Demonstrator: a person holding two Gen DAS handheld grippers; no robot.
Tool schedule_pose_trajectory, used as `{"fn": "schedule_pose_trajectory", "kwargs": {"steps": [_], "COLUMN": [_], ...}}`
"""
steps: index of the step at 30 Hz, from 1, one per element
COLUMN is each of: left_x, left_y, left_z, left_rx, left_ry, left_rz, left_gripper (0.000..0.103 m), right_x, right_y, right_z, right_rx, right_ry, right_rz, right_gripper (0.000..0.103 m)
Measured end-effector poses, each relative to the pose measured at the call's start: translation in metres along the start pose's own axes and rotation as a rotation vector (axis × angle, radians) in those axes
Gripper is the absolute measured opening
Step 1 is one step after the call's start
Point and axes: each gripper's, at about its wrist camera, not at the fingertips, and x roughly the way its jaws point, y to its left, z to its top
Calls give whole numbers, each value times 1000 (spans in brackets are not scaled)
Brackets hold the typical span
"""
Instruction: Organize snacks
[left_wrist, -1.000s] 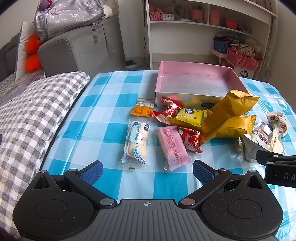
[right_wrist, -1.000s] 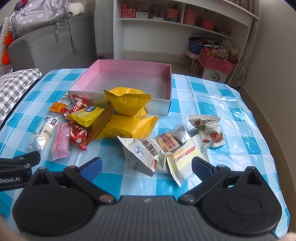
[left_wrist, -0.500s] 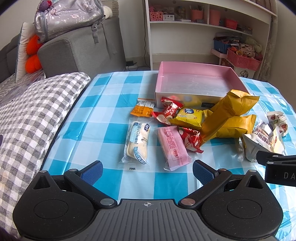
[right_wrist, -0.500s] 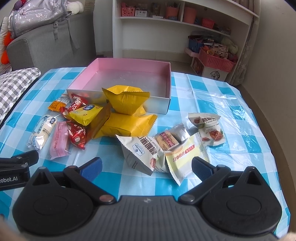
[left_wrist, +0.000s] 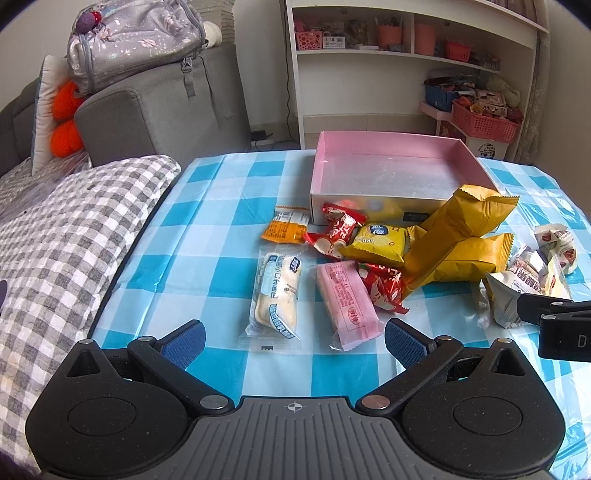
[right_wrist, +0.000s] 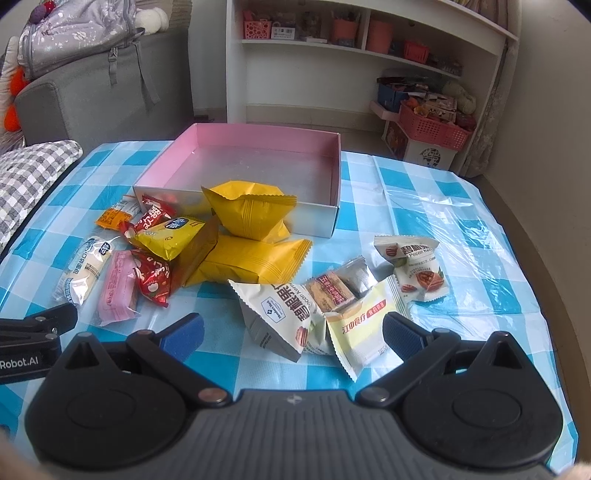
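Observation:
An empty pink box (left_wrist: 388, 177) stands on the blue checked table; it also shows in the right wrist view (right_wrist: 258, 166). Several snack packets lie in front of it. A white bread packet (left_wrist: 277, 295) and a pink bar (left_wrist: 347, 299) lie just ahead of my open, empty left gripper (left_wrist: 293, 339). Two big yellow bags (right_wrist: 255, 236) lean by the box. A white packet (right_wrist: 280, 314) and a pale yellow packet (right_wrist: 362, 325) lie between the fingers of my open, empty right gripper (right_wrist: 291, 332).
A grey checked cushion (left_wrist: 66, 251) borders the table's left edge. A grey sofa with a backpack (left_wrist: 155, 92) and a white shelf (left_wrist: 406, 55) stand behind. The table's right edge (right_wrist: 546, 295) drops off near the nut packets (right_wrist: 417, 273).
The right gripper has moved slightly forward toward the white and pale yellow packets. The left gripper has barely moved.

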Motion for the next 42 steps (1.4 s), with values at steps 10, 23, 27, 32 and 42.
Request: {"fn": "schedule_pose_trajectory", "kwargs": {"steps": [10, 23, 27, 32, 42], "left_x": [-1, 33, 51, 69, 99], "left_y": [15, 15, 14, 9, 2], "left_z": [18, 43, 35, 32, 27], "left_rx": [-29, 2, -7, -9, 20], "left_ry": [36, 108, 148, 190, 261], "left_rz": [-180, -307, -353, -415, -393], "left_gripper": [103, 102, 97, 86, 53], "right_x": [-13, 12, 26, 42, 69], "right_y": [-9, -14, -18, -23, -15], "right_z": [18, 47, 39, 37, 34], "right_rx": [-30, -47, -45, -2, -33], "right_ry": [-3, 69, 126, 187, 279], "right_rz": [110, 210, 229, 244, 212], "right_gripper": [103, 103, 98, 93, 80]}}
